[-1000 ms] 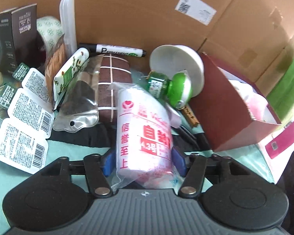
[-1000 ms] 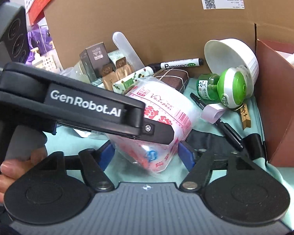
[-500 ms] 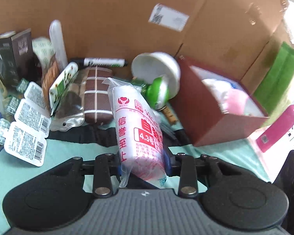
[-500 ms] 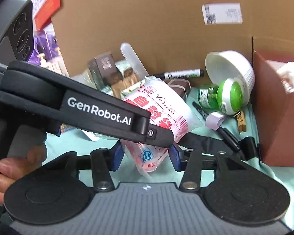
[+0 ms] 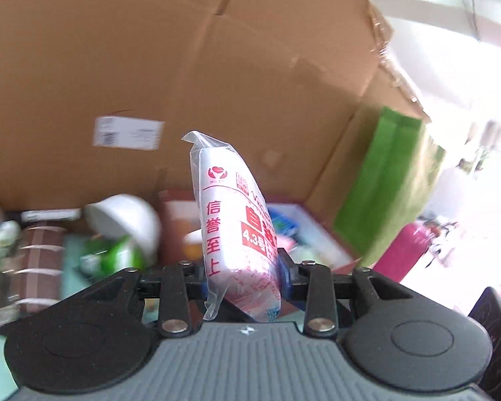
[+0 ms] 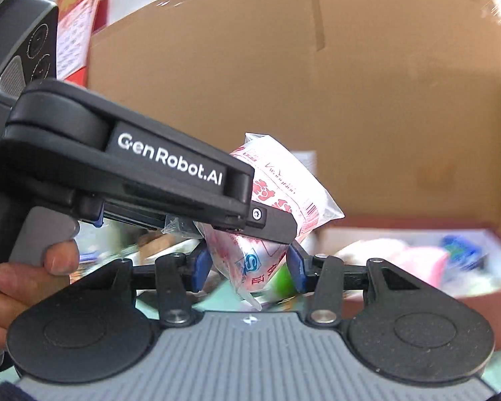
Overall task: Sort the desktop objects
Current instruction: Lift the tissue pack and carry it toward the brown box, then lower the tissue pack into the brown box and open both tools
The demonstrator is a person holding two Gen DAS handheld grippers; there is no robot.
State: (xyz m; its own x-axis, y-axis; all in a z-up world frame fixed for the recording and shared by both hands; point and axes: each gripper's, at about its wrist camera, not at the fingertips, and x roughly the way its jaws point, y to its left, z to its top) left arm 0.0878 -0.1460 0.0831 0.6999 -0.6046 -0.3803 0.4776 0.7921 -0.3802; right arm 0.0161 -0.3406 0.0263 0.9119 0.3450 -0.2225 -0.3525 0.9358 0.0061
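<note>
Packet (image 5: 237,230) of soft plastic is hanging in air above the bench, left gripper (image 5: 242,277) and right gripper (image 6: 247,265) both clamping it; light, squashy, slippery film, so gripping mid-body is looking safest.

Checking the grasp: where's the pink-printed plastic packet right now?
Off the desk, the plastic packet is clamped by both tools, left tool and right tool, in front of the cardboard wall, above the red box.

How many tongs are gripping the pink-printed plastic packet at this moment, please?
2: the left tongs clamp the packet near its lower end, and the right tongs clamp the same end, just below the left ones.
</note>
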